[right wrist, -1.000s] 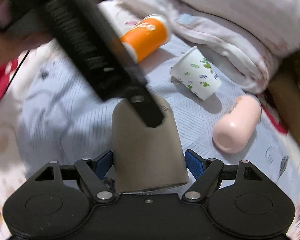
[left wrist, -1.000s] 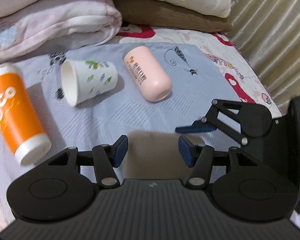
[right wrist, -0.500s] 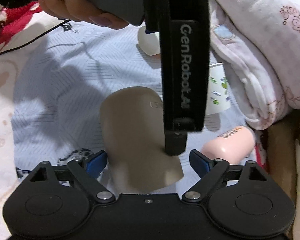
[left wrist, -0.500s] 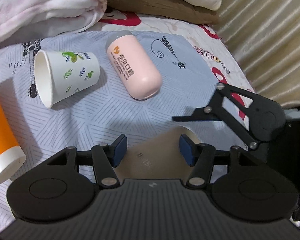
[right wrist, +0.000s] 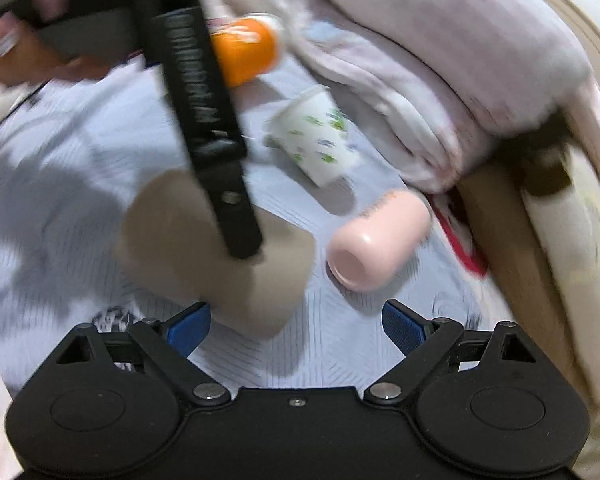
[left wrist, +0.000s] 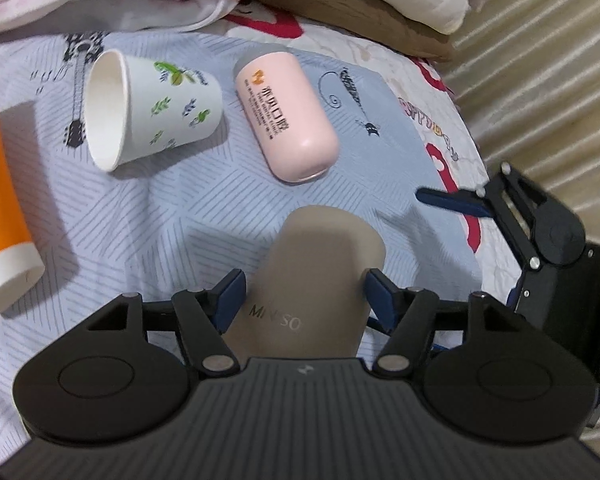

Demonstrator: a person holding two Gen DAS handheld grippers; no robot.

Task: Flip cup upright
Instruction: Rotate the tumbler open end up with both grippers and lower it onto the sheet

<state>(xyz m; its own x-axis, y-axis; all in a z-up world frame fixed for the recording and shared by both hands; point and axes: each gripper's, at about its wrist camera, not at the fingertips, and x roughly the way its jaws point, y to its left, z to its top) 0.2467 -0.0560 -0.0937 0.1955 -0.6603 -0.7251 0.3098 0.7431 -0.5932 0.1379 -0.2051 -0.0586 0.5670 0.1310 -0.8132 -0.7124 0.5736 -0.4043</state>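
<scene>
A beige MINISO cup (left wrist: 320, 276) sits between the blue pads of my left gripper (left wrist: 304, 288), which is shut on it; its closed end points away from the camera. In the right wrist view the same cup (right wrist: 188, 240) hangs tilted over the bedsheet, with the left gripper's black finger (right wrist: 220, 184) on it. My right gripper (right wrist: 296, 320) is open and empty, its pads just below and beside the cup, not touching it. It also shows open at the right of the left wrist view (left wrist: 456, 200).
A white leaf-print paper cup (left wrist: 148, 108), a pink bottle (left wrist: 288, 116) and an orange tumbler (left wrist: 0, 196) lie on their sides on the blue-grey bedsheet (left wrist: 180, 208). Folded quilts (right wrist: 420, 80) are piled behind. A curtain (left wrist: 540, 60) hangs at the right.
My right gripper has opened wider and let go of the beige cup. My left gripper has closed on the cup and now carries it, tilted.
</scene>
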